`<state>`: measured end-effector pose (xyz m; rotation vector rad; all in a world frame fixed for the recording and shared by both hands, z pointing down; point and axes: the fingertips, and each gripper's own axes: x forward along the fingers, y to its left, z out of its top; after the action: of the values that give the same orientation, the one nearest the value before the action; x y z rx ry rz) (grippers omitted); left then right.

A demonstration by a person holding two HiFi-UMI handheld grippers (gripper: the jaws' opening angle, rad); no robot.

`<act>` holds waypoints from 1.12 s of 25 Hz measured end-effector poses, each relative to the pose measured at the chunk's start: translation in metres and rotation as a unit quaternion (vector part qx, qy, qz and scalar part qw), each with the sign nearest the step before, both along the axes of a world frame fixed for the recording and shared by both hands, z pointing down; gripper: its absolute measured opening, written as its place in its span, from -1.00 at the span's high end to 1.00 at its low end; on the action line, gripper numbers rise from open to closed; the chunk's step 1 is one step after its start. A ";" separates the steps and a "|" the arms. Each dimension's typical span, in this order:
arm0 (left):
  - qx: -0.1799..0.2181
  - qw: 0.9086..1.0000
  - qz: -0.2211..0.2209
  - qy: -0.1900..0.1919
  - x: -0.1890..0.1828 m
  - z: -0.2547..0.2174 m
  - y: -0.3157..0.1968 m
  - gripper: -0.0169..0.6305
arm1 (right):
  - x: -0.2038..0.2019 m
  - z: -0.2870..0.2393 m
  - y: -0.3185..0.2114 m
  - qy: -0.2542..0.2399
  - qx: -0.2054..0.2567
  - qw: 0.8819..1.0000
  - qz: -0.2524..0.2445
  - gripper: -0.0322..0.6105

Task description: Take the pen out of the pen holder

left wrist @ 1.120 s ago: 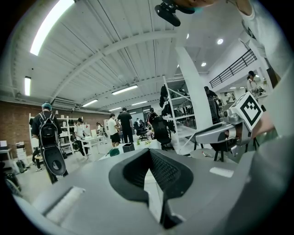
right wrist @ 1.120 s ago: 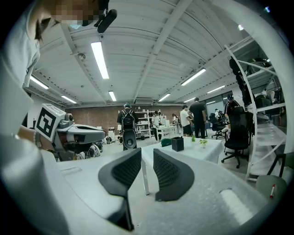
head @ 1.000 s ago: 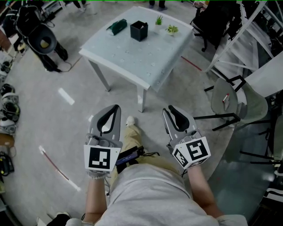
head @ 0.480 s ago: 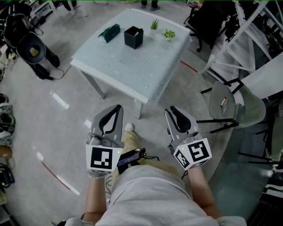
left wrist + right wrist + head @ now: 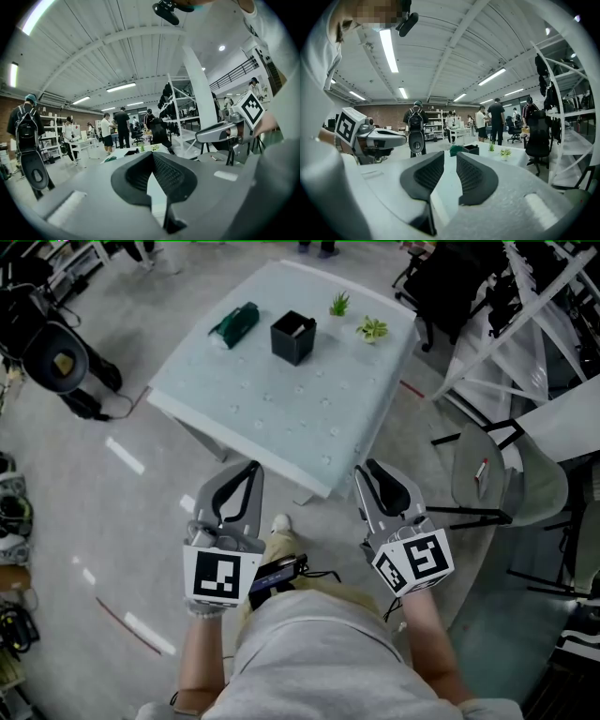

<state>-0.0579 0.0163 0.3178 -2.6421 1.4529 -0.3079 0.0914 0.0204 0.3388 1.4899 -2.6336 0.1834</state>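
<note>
A grey-shirted torso (image 5: 309, 652) is seen at the bottom of the head view, with a black strapped device (image 5: 277, 573) at the waist and a white shoe (image 5: 279, 523) on the grey floor (image 5: 141, 502). The grey plastic left gripper (image 5: 251, 469) with its black-and-white marker cube (image 5: 218, 576) is held level in front of the body. In its own view the left gripper (image 5: 151, 155) has its black ribbed pads meeting at the tips, closed on nothing. The grey plastic right gripper (image 5: 368, 469), with its own marker cube (image 5: 414, 561), is held alongside. In its view the right gripper (image 5: 450, 153) has its pads parted by a clear gap, with nothing between them. Both tips are placed just short of the near corner of the white square dimpled table (image 5: 300, 409).

The black square open-topped pen holder (image 5: 293, 337) is stood upright on the far half of the table, well apart from both grippers. The pen cannot be made out in it from any view. A dark green pouch (image 5: 234, 324) is laid to the left of the pen holder. A small green spiky plant (image 5: 339, 304) and a small pale leafy plant (image 5: 373, 329) are set to its right, near the far edge.

A grey round-seated chair (image 5: 487, 470) is placed right of the table. A black backpack-like unit (image 5: 61, 357) is stood on the floor at far left. People are seen standing in the background of both gripper views.
</note>
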 end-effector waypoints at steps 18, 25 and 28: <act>-0.006 0.999 0.035 -0.005 -0.034 0.000 -0.130 0.91 | -0.030 -0.009 -0.124 0.009 -0.005 0.999 0.040 0.65; -0.015 0.999 0.041 -0.006 -0.044 0.007 -0.153 0.91 | -0.039 -0.006 -0.147 0.021 -0.016 0.999 0.047 0.65; -0.020 0.999 0.039 -0.001 -0.047 0.009 -0.159 0.91 | -0.042 -0.005 -0.153 0.026 -0.018 0.998 0.047 0.65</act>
<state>-0.1053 -0.1424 0.3268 -2.7200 1.3532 -0.3343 0.0496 -0.1328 0.3339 1.5865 -2.5082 0.1964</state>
